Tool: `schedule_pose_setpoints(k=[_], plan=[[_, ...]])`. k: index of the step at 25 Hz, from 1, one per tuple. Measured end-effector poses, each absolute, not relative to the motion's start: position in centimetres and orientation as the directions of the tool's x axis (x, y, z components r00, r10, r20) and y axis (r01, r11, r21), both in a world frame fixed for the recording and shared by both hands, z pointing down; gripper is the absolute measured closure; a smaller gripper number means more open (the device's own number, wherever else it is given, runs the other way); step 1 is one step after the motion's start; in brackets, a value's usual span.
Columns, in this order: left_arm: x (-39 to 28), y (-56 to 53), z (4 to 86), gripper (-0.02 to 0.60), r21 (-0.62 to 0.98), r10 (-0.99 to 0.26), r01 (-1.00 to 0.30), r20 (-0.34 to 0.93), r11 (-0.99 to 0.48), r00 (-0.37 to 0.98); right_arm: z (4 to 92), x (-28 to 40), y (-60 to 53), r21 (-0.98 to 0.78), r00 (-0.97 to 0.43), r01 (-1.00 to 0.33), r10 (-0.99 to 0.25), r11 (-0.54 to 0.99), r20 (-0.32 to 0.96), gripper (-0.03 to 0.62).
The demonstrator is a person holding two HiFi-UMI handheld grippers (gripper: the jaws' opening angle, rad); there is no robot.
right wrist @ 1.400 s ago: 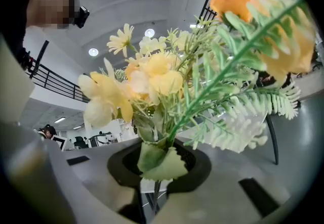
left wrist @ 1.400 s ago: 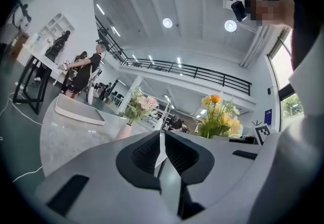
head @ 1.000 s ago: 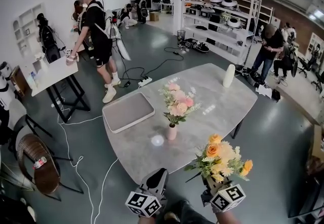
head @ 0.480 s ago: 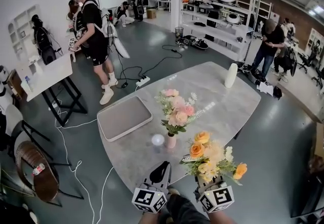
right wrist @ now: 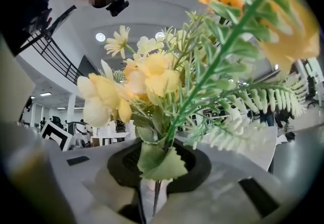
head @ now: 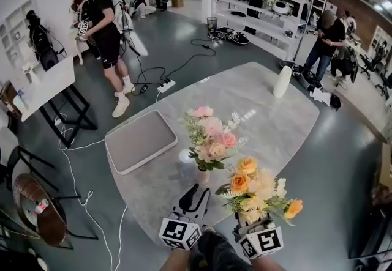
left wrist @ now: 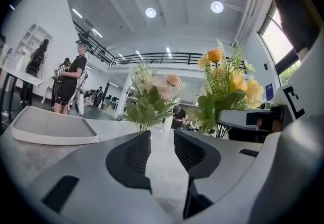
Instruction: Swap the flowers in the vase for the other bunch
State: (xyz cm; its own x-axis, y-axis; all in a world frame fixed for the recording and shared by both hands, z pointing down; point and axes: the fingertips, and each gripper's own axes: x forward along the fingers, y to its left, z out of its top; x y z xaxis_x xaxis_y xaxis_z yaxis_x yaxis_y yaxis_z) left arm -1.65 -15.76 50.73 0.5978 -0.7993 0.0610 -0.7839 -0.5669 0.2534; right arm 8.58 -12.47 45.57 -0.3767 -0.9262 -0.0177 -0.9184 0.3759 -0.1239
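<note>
A pink bunch (head: 209,137) stands in a small pale pink vase (head: 203,176) near the front of the grey marble table (head: 257,117). My left gripper (head: 195,194) sits just in front of the vase, level with it. Its jaws have just been opening and nothing is between them. In the left gripper view the open left gripper (left wrist: 162,149) faces the pink bunch (left wrist: 152,97). My right gripper (head: 253,219) is shut on the stems of a yellow and orange bunch (head: 258,189), held upright to the right of the vase. The right gripper view shows those stems (right wrist: 158,165) clamped.
A grey tray (head: 139,140) lies on the table's left part. A white cylinder (head: 282,82) stands at the far right corner. A person (head: 101,25) stands beyond the table by a white side table (head: 37,89). Cables run over the floor, and a chair (head: 37,202) is at left.
Both grippers have moved forward to the vase, the yellow bunch travelling with the right one. The left jaws, shut before, now stand apart.
</note>
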Motion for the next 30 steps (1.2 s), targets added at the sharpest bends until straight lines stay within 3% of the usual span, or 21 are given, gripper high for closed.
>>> schedule_pose_setpoints(k=[8,26,30], plan=[[-1.9,-19.9,51.5,0.385,0.232,-0.796,-0.792,0.099,-0.565,0.597,46.0,7.4,-13.6,-0.110,-0.402,-0.911,-0.916,0.398,0.012,0.514],[-0.2,-24.9,50.3,0.382,0.130,-0.793,-0.803,0.129,-0.581,0.595,47.1,8.4,-15.8,-0.110,-0.402,-0.912,-0.913,0.394,0.062,0.514],[-0.2,-25.3,50.2,0.407,0.098,-0.801,-0.813,0.134,-0.574,0.583,47.5,8.2,-16.0,-0.107,-0.409,-0.910,-0.911,0.401,0.060,0.514]])
